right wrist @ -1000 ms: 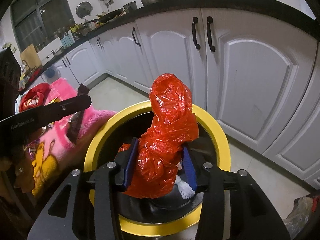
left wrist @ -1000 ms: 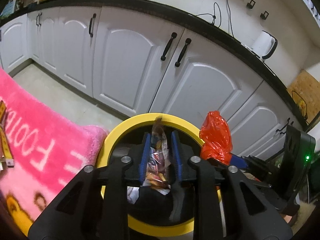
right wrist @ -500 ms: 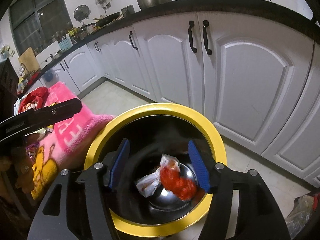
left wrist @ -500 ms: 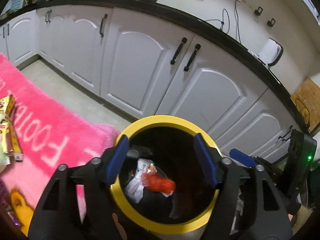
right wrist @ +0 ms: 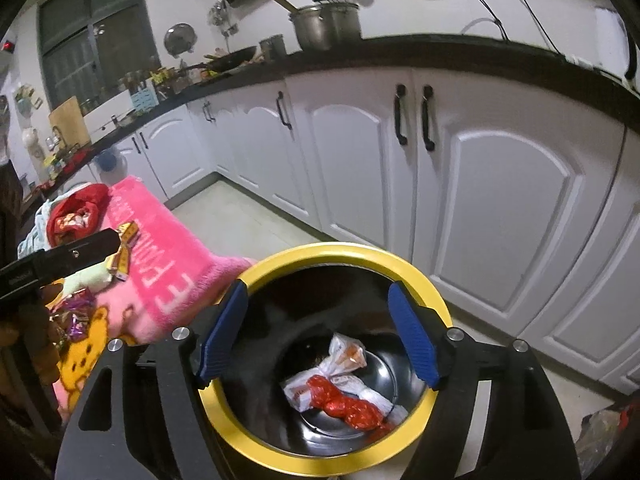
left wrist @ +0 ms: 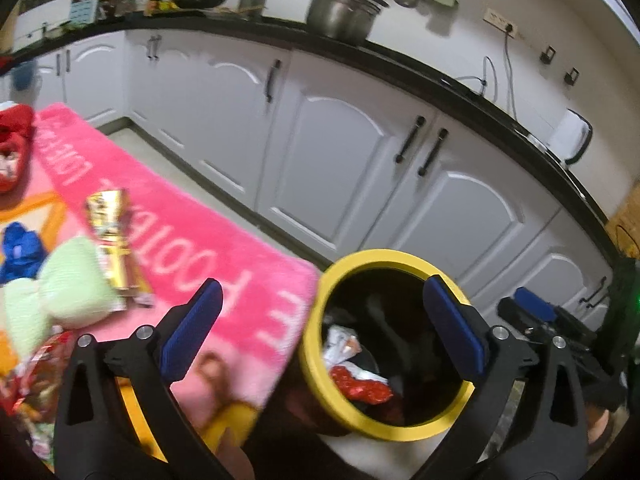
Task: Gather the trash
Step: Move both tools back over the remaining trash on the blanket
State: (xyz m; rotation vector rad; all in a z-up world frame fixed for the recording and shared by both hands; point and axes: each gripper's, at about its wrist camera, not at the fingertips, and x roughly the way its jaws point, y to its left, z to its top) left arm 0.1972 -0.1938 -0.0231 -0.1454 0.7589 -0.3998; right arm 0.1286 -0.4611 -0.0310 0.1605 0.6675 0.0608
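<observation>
Trash [right wrist: 344, 394] lies in the yellow bin [right wrist: 420, 280] below your right hand-held gripper [right wrist: 320, 332]; your left hand-held gripper [left wrist: 324, 328] is beside it. Both are wide open, empty. A low swing toward the gold wrapper [left wrist: 114, 236] could tip the bin.

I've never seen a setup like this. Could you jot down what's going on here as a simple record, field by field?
Place: kitchen, white cabinets
Bin: yellow-rimmed trash can beside pink blanket
In bin: red bag, white wrappers
Left gripper: open, empty
Right gripper: open, empty, above bin
Left to collect: gold wrapper, other wrappers on blanket
</observation>
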